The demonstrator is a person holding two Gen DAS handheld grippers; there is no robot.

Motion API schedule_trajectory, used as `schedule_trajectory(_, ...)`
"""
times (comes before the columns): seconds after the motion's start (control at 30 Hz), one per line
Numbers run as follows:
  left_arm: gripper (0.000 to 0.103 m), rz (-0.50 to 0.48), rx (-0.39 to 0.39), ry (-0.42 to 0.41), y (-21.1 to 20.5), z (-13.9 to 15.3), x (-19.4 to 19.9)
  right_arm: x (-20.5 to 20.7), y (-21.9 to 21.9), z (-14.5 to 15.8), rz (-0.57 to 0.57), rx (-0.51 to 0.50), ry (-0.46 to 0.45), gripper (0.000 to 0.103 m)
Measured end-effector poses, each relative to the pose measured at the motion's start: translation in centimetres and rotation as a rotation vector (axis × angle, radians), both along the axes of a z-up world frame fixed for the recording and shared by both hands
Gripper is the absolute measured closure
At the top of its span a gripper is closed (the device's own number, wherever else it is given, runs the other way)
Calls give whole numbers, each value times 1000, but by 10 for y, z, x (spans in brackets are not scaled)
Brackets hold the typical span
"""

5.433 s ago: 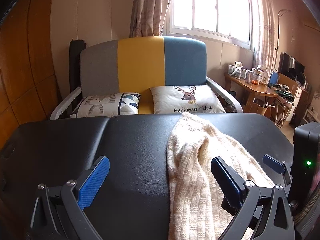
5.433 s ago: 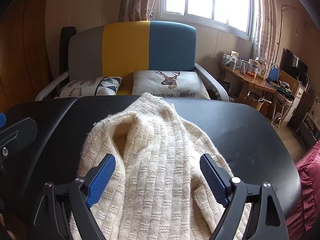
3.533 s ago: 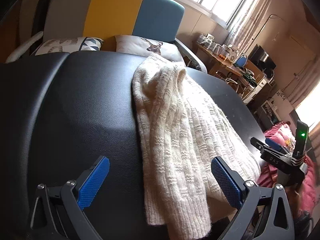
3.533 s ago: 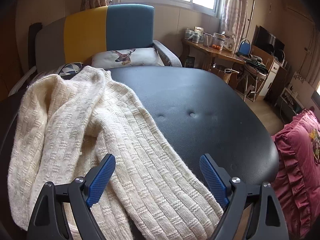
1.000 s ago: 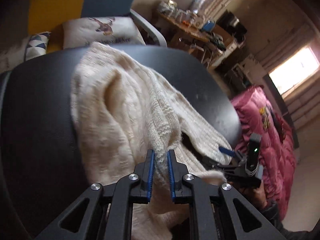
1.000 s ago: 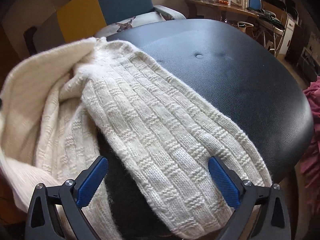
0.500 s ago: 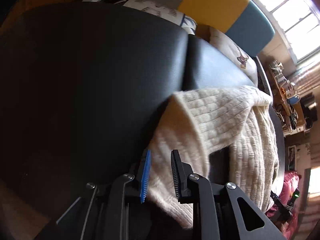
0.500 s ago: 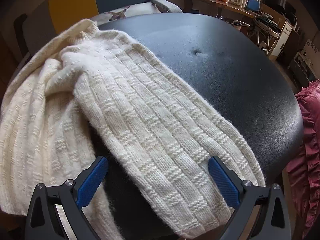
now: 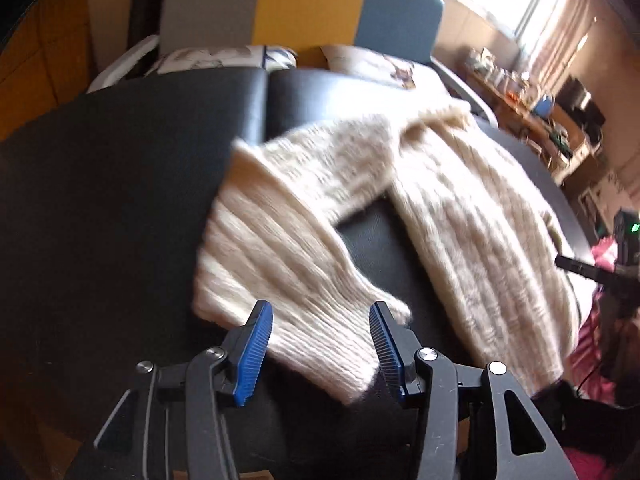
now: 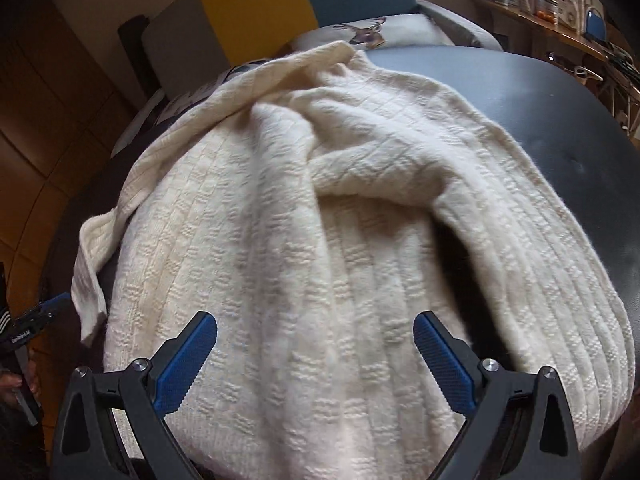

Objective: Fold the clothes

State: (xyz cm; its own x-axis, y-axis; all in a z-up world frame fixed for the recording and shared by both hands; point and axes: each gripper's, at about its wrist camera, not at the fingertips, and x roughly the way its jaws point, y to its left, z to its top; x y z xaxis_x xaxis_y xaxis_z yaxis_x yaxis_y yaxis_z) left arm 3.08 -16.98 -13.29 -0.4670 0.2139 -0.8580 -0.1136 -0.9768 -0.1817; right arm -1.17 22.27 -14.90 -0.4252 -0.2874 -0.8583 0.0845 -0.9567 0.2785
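A cream knitted sweater [image 10: 320, 216] lies spread on a black padded table [image 10: 568, 120]. In the left wrist view one sleeve [image 9: 288, 248] lies out to the left of the sweater body [image 9: 480, 224], its cuff between the fingers. My left gripper [image 9: 320, 344] is open around the cuff end, not closed on it. My right gripper [image 10: 316, 356] is open and empty, just above the sweater's near hem. The right gripper also shows at the right edge of the left wrist view [image 9: 592, 272].
A grey, yellow and blue sofa [image 9: 312, 8] with printed cushions [image 10: 372, 32] stands behind the table. A cluttered wooden desk [image 9: 536, 108] is at the back right. Pink bedding [image 9: 600, 336] lies off the table's right edge. Bare black table top [image 9: 100, 200] is at the left.
My left gripper was shut on the sleeve, carried it out to the left, and has now opened and let it go. My right gripper stayed open and shifted left over the sweater's hem.
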Motion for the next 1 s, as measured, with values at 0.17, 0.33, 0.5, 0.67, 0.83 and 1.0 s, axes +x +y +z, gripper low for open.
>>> schedule_trajectory(0.17,47,39,-62,-28,13,-31,-11,5,-12,0,49,7,1,2)
schedule_trajectory(0.33,91,168,191,-3,-29,-21,0,4,-20,-17,67,63,-40,2)
schedule_trajectory(0.5,91,467,444,151,-140,21,22,4,-33,-22,112,157,-36,0)
schedule_trajectory(0.67,86,746,414,88,-226,9,47,2,-38,-24,115,202,-33,0)
schedule_trajectory(0.83,60,918,428,-19,-263,-17,78,-1,-35,-24,108,202,-36,0)
schedule_trajectory(1.0,58,798,265,-8,-230,-6,82,-6,-32,-24,104,210,-30,0)
